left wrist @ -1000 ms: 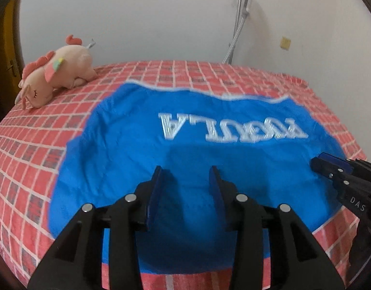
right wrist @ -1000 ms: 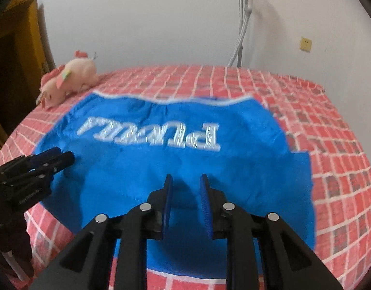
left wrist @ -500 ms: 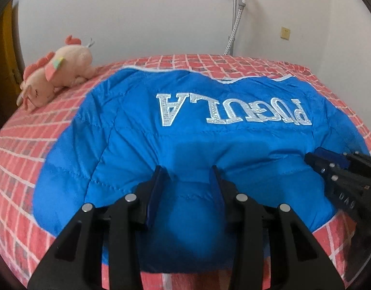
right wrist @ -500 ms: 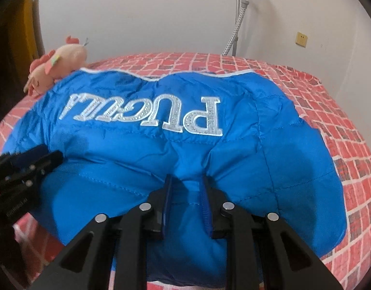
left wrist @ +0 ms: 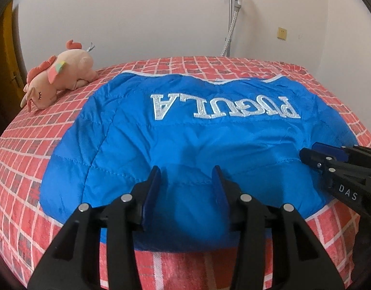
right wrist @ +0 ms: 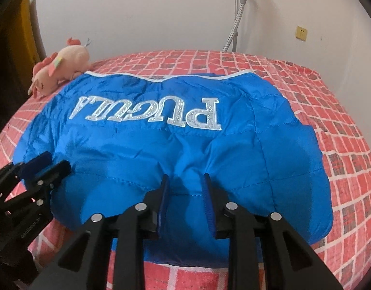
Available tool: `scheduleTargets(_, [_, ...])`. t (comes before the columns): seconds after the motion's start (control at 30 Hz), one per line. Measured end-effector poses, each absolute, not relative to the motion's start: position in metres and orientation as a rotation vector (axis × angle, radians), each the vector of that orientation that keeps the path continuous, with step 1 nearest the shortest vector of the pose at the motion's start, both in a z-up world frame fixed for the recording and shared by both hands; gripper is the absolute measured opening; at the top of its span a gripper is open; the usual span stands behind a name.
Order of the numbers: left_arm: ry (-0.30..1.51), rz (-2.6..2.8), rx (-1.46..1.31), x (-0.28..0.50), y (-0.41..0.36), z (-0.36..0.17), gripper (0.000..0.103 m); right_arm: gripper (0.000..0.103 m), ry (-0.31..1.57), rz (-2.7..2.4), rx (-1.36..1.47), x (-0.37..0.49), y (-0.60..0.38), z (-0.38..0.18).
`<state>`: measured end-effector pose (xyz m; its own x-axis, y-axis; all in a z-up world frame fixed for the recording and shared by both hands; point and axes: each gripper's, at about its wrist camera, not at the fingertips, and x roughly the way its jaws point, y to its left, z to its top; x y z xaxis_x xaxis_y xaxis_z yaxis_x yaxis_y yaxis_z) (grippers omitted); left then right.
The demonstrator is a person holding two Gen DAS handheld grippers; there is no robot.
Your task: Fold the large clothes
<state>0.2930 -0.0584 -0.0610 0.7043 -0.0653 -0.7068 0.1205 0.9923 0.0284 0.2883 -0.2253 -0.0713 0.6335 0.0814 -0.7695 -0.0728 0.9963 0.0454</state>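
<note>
A blue quilted jacket [left wrist: 209, 140] [right wrist: 137, 149] with upside-down silver lettering lies puffed up on the red brick-pattern bed [left wrist: 28, 145] [right wrist: 342, 145]. My left gripper [left wrist: 186, 171] is at the jacket's near edge on the left, also seen in the right wrist view [right wrist: 56, 162]. My right gripper [right wrist: 185, 178] is at the same edge further right, and shows in the left wrist view [left wrist: 311, 149]. Both pairs of jaws are opening. A padded bulge of blue fabric fills the gap between each pair and still touches the pads.
A pink plush toy [left wrist: 60, 72] [right wrist: 62, 62] lies at the bed's far left corner. Behind the bed a hose on a wall pole [left wrist: 231, 24] [right wrist: 238, 19] hangs down the white wall, and a socket [left wrist: 281, 33] sits to its right. A dark doorway [left wrist: 6, 48] is at the left.
The jacket lay flat and spread wide a second ago; now it is bunched and puffed, its far hem drawn nearer. Both grippers' jaws stand slightly wider apart.
</note>
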Motion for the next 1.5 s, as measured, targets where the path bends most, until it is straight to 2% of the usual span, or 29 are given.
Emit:
scheduleTargets(0.5, [0.81, -0.106, 0.099, 0.297, -0.059, -0.076, 0.044, 0.028, 0.901, 0.082, -0.01, 0.295, -0.223, -0.088])
scheduleTargets(1.2, [0.868, -0.142, 0.031, 0.306, -0.049, -0.061, 0.045, 0.029, 0.935, 0.13, 0.018, 0.298, -0.231, -0.076])
scheduleTargets(1.23, [0.866, -0.137, 0.03, 0.306, -0.047, -0.057, 0.045, 0.03, 0.94, 0.136, 0.026, 0.298, -0.233, -0.073])
scheduleTargets(1.3, [0.847, -0.121, 0.026, 0.305, -0.039, -0.048, 0.05, 0.041, 0.923, 0.146, 0.034, 0.294, -0.238, -0.064])
scheduleTargets(1.37, [0.829, -0.107, 0.014, 0.304, -0.028, -0.037, 0.059, 0.055, 0.873, 0.123, 0.027, 0.291, -0.246, -0.049])
scheduleTargets(1.5, [0.809, -0.054, -0.027, 0.31, 0.011, -0.014, 0.072, 0.067, 0.85, 0.089, 0.091, 0.295, -0.281, -0.03])
